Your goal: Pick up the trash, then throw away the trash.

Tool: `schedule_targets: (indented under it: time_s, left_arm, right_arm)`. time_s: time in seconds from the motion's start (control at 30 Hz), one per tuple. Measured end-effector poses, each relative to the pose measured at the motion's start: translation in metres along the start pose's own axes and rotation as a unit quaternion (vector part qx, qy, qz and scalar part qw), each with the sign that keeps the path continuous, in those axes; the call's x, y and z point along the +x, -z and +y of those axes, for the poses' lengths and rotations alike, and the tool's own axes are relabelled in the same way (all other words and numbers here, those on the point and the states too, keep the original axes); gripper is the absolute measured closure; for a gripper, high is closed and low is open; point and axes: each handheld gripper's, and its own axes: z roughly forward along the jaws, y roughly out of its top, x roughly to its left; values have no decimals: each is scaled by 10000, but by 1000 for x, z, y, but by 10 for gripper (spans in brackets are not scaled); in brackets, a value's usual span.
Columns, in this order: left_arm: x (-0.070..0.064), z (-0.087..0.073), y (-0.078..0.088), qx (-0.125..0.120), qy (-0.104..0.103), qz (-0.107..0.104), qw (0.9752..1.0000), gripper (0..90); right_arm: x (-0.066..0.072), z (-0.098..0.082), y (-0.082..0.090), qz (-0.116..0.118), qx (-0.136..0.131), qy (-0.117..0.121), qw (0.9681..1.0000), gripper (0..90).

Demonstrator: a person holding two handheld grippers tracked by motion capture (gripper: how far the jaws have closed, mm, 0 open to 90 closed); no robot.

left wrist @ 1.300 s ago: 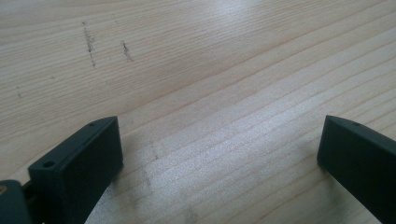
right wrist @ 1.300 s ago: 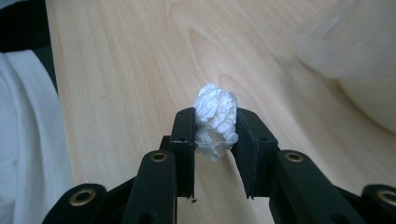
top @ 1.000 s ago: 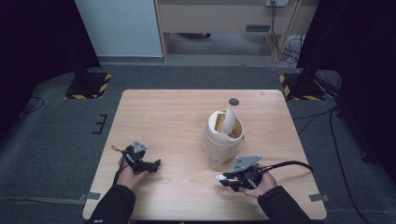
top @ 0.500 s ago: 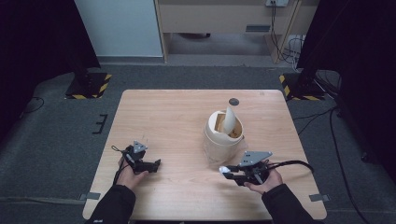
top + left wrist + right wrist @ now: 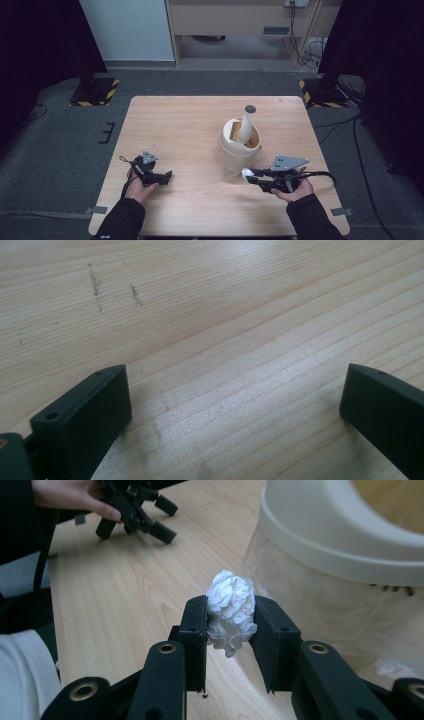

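Note:
My right gripper point(image 5: 230, 607) is shut on a crumpled white paper ball point(image 5: 231, 610), held just above the table beside the cream bin point(image 5: 345, 540). From above, the paper ball point(image 5: 245, 173) sits at the tip of the right gripper point(image 5: 248, 175), just below the bin point(image 5: 239, 145), whose swing lid is tilted up. My left gripper point(image 5: 167, 176) rests low on the table at the left, jaws wide apart, and its own view has bare wood between them point(image 5: 235, 390). The left gripper point(image 5: 160, 517) also appears far off in the right gripper view.
A clear plastic liner point(image 5: 320, 610) wraps the bin's lower body. A small dark disc point(image 5: 250, 108) lies near the table's point(image 5: 180, 125) far edge. Cables trail from both grippers toward the person's hands.
The right gripper has risen and shifted right along the bin's front side, carrying the paper ball. The left gripper has stayed put.

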Motion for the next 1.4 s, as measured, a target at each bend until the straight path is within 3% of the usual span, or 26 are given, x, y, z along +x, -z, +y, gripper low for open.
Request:
schedule_targets:
  time_s: [0.43,0.8,1.07,1.2,1.4]
  left_arm:
    - [0,0,0,-1,1,0,10000,0]
    - [0,0,0,0,-1,0,10000,0]
    - [0,0,0,0,-1,0,10000,0]
    - [0,0,0,0,0,1,10000,0]
    - [0,0,0,0,1,-1,10000,0]
  right_arm:
    - [-16,9,30,-94,-744,-256,9969,677]
    - [-26,13,46,-425,-1348,-408,9891,674]
    - [-35,16,59,-695,-1732,-488,9812,672]
    - [-42,15,66,-792,-1863,-561,9777,674]
    - [-50,15,68,-867,-1929,-632,9753,673]
